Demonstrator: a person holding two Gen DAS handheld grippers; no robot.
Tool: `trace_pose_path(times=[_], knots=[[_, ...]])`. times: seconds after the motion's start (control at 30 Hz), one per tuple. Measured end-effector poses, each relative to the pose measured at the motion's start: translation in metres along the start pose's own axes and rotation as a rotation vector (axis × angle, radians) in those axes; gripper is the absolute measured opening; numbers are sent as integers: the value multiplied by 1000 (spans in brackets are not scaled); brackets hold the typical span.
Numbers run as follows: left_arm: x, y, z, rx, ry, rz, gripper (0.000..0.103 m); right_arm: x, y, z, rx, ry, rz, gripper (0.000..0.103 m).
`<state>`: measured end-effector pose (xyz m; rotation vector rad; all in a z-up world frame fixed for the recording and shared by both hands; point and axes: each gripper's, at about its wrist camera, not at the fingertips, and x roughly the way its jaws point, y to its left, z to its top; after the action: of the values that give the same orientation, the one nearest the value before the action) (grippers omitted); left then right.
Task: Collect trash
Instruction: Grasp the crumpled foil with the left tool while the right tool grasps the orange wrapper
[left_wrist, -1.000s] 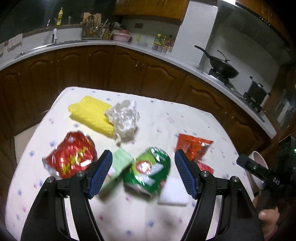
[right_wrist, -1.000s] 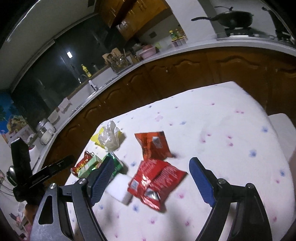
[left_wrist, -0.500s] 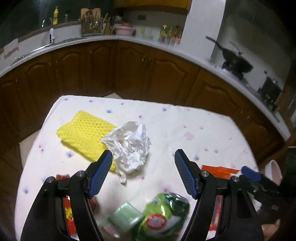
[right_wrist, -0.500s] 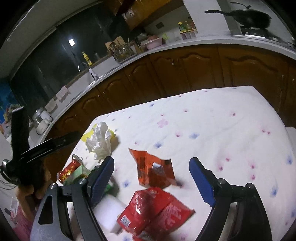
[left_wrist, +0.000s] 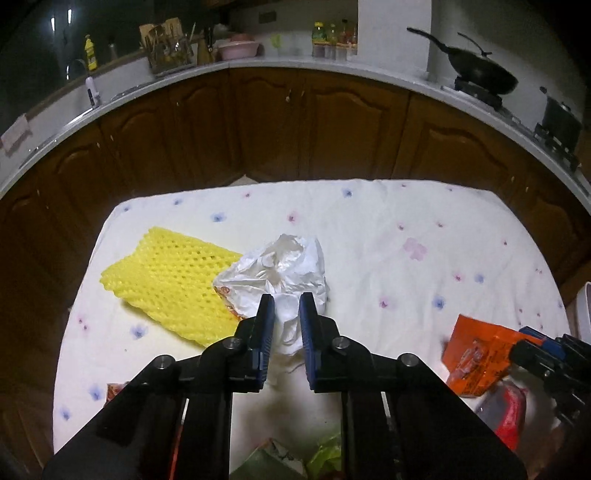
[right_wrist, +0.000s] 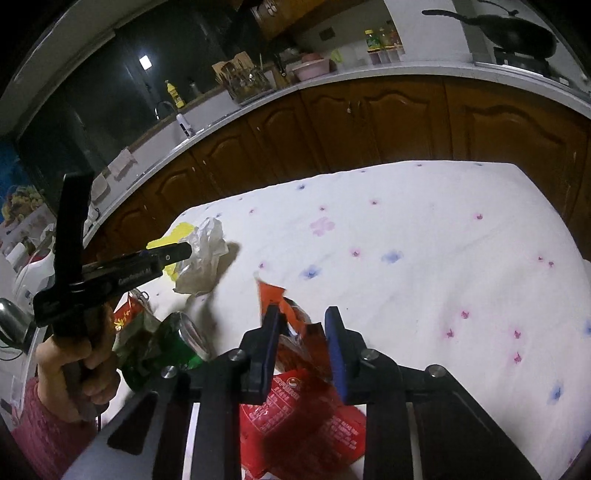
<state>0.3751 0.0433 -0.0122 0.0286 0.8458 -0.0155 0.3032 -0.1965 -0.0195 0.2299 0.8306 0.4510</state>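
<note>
Left wrist view: I see a table under a white flowered cloth. On it lies yellow foam netting, touching a crumpled white plastic bag. My left gripper is clenched on that bag. Right wrist view: my right gripper pinches an orange snack wrapper, above a red packet and beside a green can.

The left gripper has white letters on its black side, something like "GenRobot.AI". The red snack bag has white writing too small to read.
</note>
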Motion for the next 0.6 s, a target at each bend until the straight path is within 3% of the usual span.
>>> trace_pose_path(times=[0.07,0.1,0.37,0.6], knots=[[-5,3,-2,-18,-17,-2,8,-4,1,-1,1,-14,5,19],[-8,5,-4,-28,-25,-7,1,-7,1,-2,5,-21,9,17],[-39,10,-15,-94,-96,-76,0,-32,1,-5,33,-101,9,12],[-73,12,-19,-153,-152,-183,0,-68,-2,-7,59,-195,6,12]])
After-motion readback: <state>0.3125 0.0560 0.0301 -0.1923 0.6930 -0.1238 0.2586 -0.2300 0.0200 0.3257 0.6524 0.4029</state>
